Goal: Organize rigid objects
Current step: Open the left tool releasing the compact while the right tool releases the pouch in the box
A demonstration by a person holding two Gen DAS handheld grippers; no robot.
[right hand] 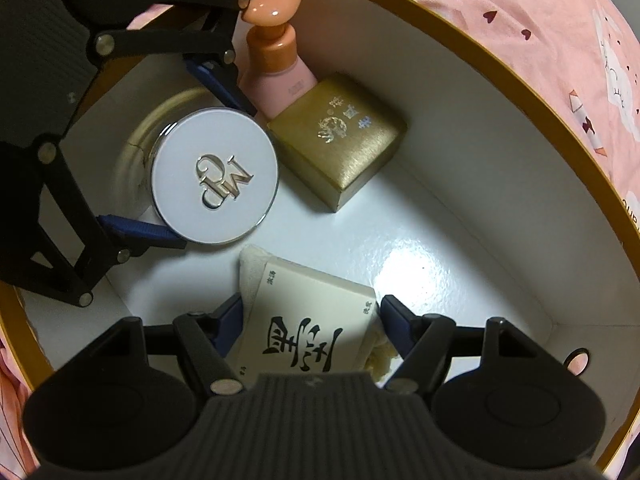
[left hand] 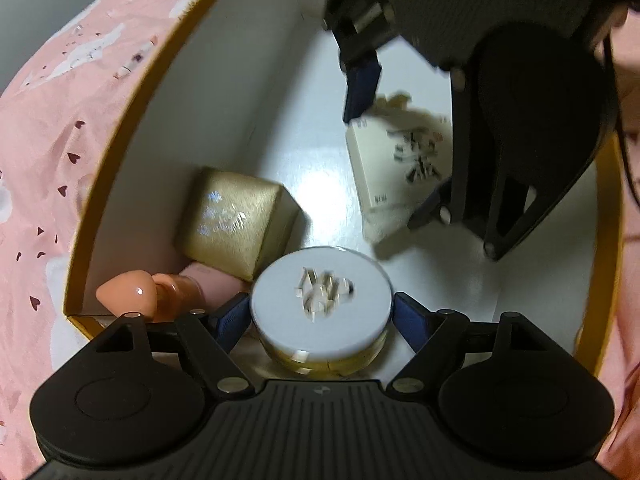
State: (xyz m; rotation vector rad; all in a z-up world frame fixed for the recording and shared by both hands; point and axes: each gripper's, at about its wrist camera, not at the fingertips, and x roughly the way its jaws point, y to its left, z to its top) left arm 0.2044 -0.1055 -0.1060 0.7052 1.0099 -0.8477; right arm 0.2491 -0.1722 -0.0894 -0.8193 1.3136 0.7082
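Left gripper (left hand: 320, 312): spread around round white-lidded glass jar (left hand: 320, 300), beside gold box (left hand: 236, 220); releasing.
Right gripper (right hand: 310, 320): clamped on cream printed box (right hand: 316, 312), lowering it nearby.

Round jar lid (right hand: 215, 176), white with silver rim: raised metallic monogram, letters "M", "C", "P" interlaced. Cream box (right hand: 310, 322): large black brush calligraphy, one Chinese-style character, not readable from this side; small characters at corners, too small to read. Gold box (right hand: 338, 140): silver emblem plus three pale blue characters, illegible. Pink pump bottle (right hand: 280, 80): tiny print on body, illegible.
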